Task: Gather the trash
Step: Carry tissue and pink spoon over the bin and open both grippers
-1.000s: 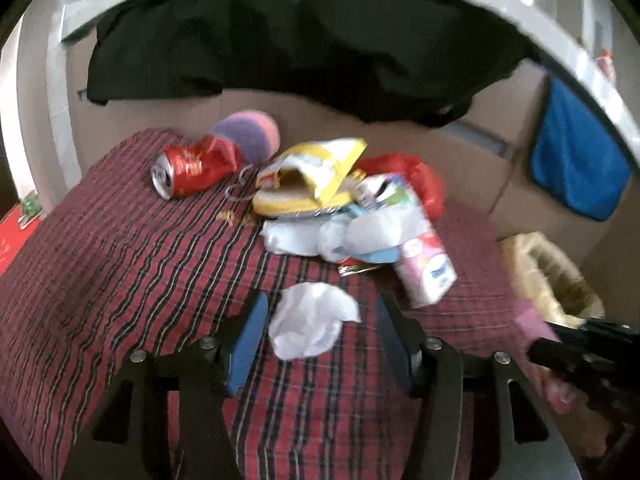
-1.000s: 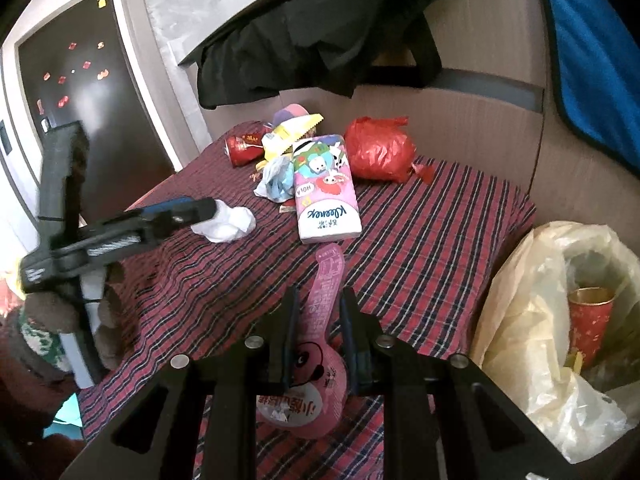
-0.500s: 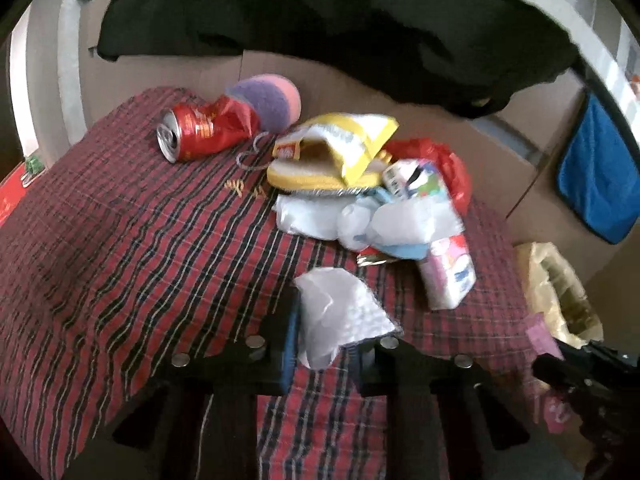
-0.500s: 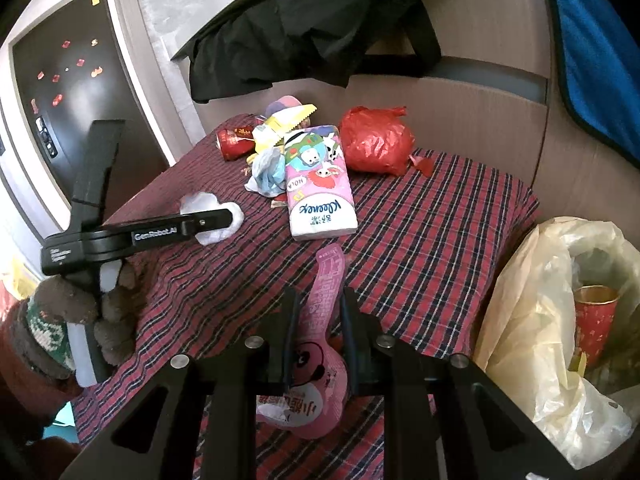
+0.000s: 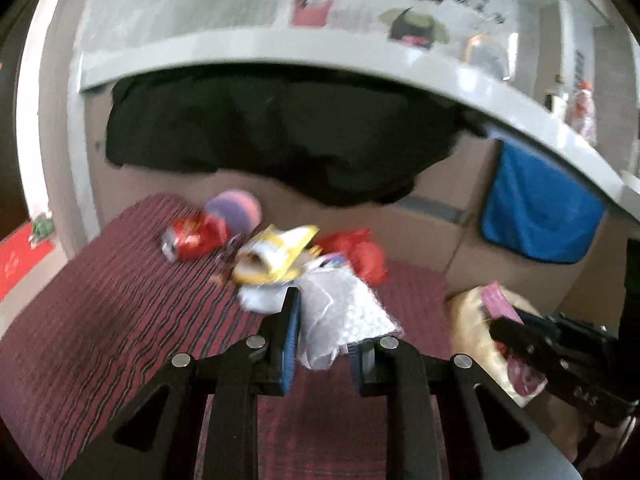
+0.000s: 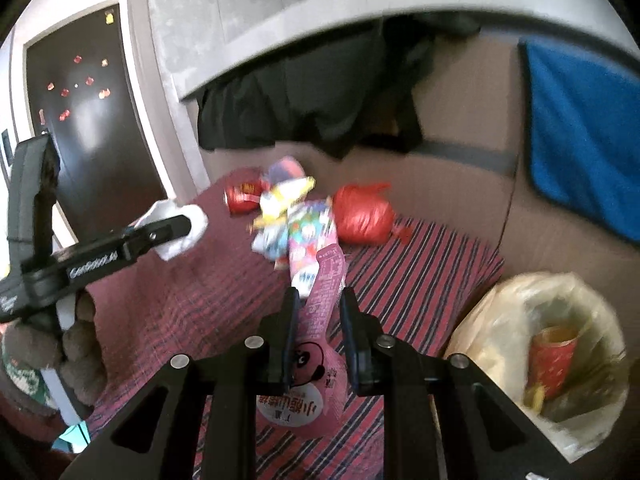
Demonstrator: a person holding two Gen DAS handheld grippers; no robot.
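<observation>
My left gripper is shut on a crumpled white tissue and holds it above the plaid tablecloth; it also shows in the right wrist view. My right gripper is shut on a pink snack wrapper with a panda face, near the table's right edge. The yellowish trash bag hangs open to the right and holds a red cup. A trash pile lies at the table's back: a red can, a yellow chip bag, a red plastic bag and a tissue pack.
A purple round object sits behind the can. A black cloth hangs under a white ledge at the back. A blue towel hangs on the brown wall at right. A dark door stands at left.
My left gripper closed on the white tissue and lifted it off the table, tilting up. My right gripper kept hold of the pink wrapper and rose slightly.
</observation>
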